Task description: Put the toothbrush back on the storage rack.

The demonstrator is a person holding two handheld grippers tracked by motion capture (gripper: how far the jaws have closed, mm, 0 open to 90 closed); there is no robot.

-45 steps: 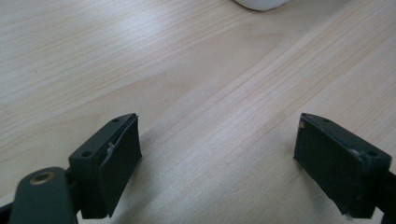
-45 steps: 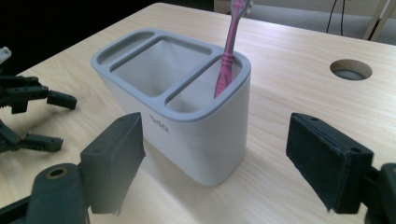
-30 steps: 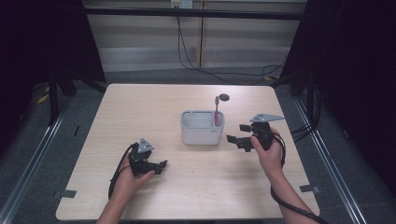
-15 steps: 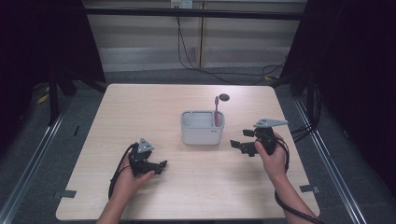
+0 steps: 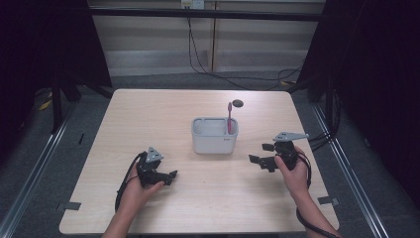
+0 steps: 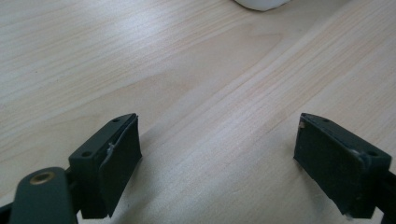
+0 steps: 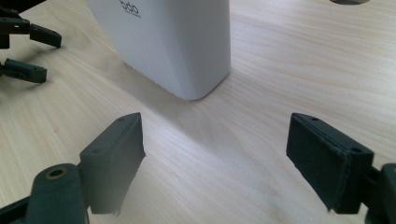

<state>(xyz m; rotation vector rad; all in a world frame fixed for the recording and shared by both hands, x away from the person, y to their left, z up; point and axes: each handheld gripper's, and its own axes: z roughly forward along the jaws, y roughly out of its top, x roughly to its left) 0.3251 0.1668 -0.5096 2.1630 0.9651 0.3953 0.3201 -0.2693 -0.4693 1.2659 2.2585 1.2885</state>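
A white rectangular holder (image 5: 215, 135) stands mid-table with a pink toothbrush (image 5: 229, 118) upright in its right end. My left gripper (image 5: 171, 177) rests low on the table at the front left, open and empty, its jaws pointing right. In the left gripper view the gripper (image 6: 219, 163) is spread over bare wood, and the holder's base (image 6: 261, 3) peeks in at the top. My right gripper (image 5: 261, 153) hovers open to the right of the holder, aimed at it. In the right gripper view that gripper (image 7: 215, 158) has the holder's corner (image 7: 173, 42) just ahead.
A small dark round disc (image 5: 237, 103) lies behind the holder; its edge (image 7: 348, 1) shows in the right gripper view. The wooden table (image 5: 148, 114) ends near dark curtains and floor rails. Across the table, the left gripper (image 7: 28, 51) appears in the right gripper view.
My right gripper has drawn back from the holder, toward the person and slightly right. The left gripper has stayed where it was.
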